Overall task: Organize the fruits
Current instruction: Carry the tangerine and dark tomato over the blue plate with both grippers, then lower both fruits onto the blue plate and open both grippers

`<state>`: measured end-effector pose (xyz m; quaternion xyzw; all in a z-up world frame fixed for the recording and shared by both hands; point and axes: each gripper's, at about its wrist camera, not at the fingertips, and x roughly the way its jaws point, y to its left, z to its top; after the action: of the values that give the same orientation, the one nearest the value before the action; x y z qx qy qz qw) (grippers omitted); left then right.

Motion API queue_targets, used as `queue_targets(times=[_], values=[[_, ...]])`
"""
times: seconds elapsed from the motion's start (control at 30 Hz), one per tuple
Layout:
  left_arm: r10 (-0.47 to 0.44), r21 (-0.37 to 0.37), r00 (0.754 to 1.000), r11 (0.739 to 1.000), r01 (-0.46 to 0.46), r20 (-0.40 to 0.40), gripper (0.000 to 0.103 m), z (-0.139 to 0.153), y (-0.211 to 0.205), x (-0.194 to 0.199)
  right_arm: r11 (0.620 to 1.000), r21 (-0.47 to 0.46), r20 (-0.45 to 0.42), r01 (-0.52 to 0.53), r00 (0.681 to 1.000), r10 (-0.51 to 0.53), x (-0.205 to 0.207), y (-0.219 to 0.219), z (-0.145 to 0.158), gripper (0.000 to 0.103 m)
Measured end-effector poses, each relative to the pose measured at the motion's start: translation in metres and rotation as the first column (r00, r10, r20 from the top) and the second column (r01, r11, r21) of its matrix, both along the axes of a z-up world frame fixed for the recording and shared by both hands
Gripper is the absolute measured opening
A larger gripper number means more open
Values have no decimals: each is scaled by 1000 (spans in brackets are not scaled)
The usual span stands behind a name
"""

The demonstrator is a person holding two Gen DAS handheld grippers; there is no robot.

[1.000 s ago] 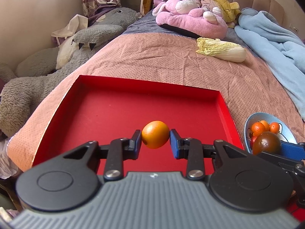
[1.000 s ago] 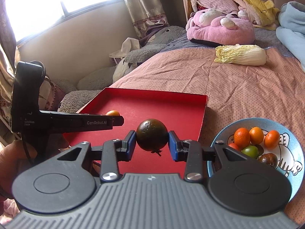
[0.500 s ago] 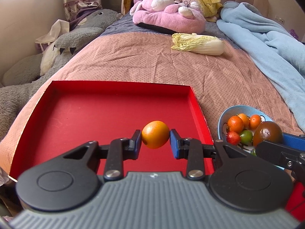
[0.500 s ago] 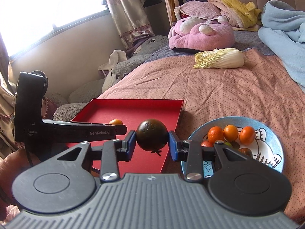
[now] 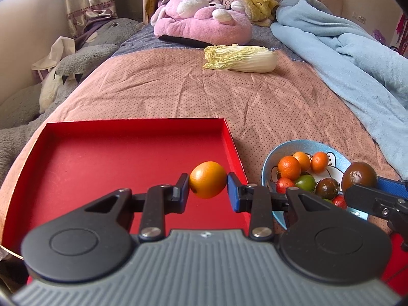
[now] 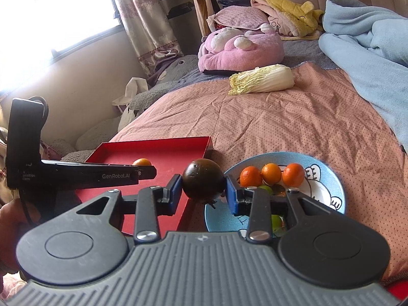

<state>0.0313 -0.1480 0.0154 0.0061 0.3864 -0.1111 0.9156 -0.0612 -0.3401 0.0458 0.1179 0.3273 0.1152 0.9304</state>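
A bed (image 5: 255,97) with a pink dotted cover fills both views. A blue blanket (image 5: 344,51) is heaped along its right side, and a pink plush (image 5: 201,23) lies at the far end with a grey plush (image 5: 84,58) off the bed's left edge. A cabbage (image 5: 239,58) lies on the cover in front of the pink plush, well apart from everything nearer.

The red tray (image 5: 89,158) sits at the near left of the bed, its floor bare. Just beside its right wall stands the blue bowl (image 5: 270,158), which holds several small orange, red, green and dark fruits.

The left gripper (image 5: 207,187) is clenched on an orange (image 5: 207,179), both pads pressing its sides, and holds it clear above the tray's near right corner. In the right wrist view this gripper (image 6: 142,169) reaches in from the left, side-on, with only the top of its orange (image 6: 141,162) showing over the tray (image 6: 163,150).

The right gripper (image 6: 204,190) is clamped on a dark tomato (image 6: 203,178), stem side down, held in the air over the gap between the tray's right wall and the bowl (image 6: 329,178). From the left wrist view the same tomato (image 5: 359,176) hangs at the bowl's right edge in that gripper (image 5: 359,178).

A hand (image 6: 10,219) shows at the far left edge, gripping the left gripper's handle.
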Motion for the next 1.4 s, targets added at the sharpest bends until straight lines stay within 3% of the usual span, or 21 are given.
queue_targets(times=[0.53,1.13,1.4], values=[[-86,2,996,996,86,9,35,6,-39,2,995,0,-18,104,994,-104,-16,-42,-8,42],[-219,10,975,976,220,-40,35,-14,-94,-14,985,6,-30,171,985,-170,-27,-70,-13,42],[-238,1,969,971,239,-64,35,-23,-105,-17,984,7,-30,179,983,-179,-29,-72,-13,42]])
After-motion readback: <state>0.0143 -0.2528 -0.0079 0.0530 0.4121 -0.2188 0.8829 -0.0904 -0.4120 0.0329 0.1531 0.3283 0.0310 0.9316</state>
